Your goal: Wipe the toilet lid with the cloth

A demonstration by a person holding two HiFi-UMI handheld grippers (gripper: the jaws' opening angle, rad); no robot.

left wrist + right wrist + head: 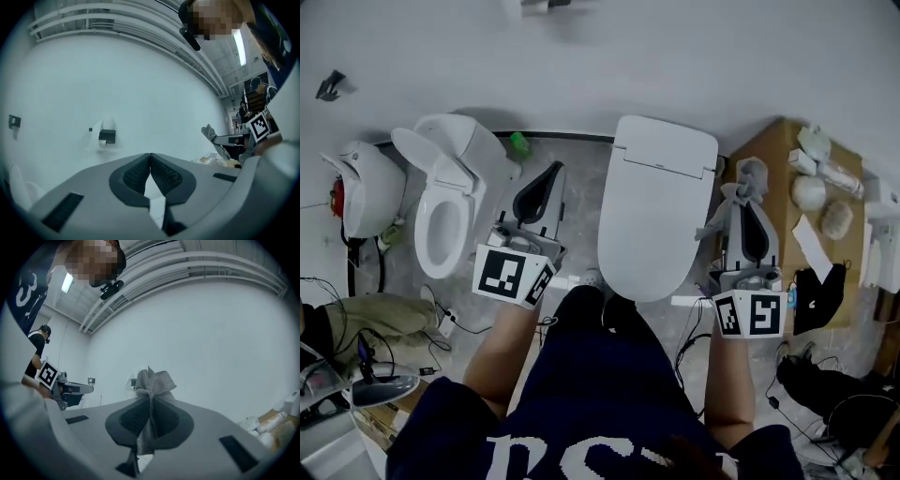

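The white toilet with its lid (654, 202) closed stands in the middle of the head view, between my two grippers. My right gripper (750, 195) is held up to the right of the lid, pointing at the wall, shut on a grey cloth (744, 184). In the right gripper view the cloth (151, 381) bunches up above the closed pads and a strip hangs down between them. My left gripper (546, 178) is raised to the left of the lid. Its pads (164, 174) meet with nothing between them.
A second toilet (442, 217) with its lid raised stands to the left, with a wall urinal (366, 187) beyond it. A cardboard box (778, 155) with several items is at the right. Cables lie on the floor. A paper holder (106, 136) is on the wall.
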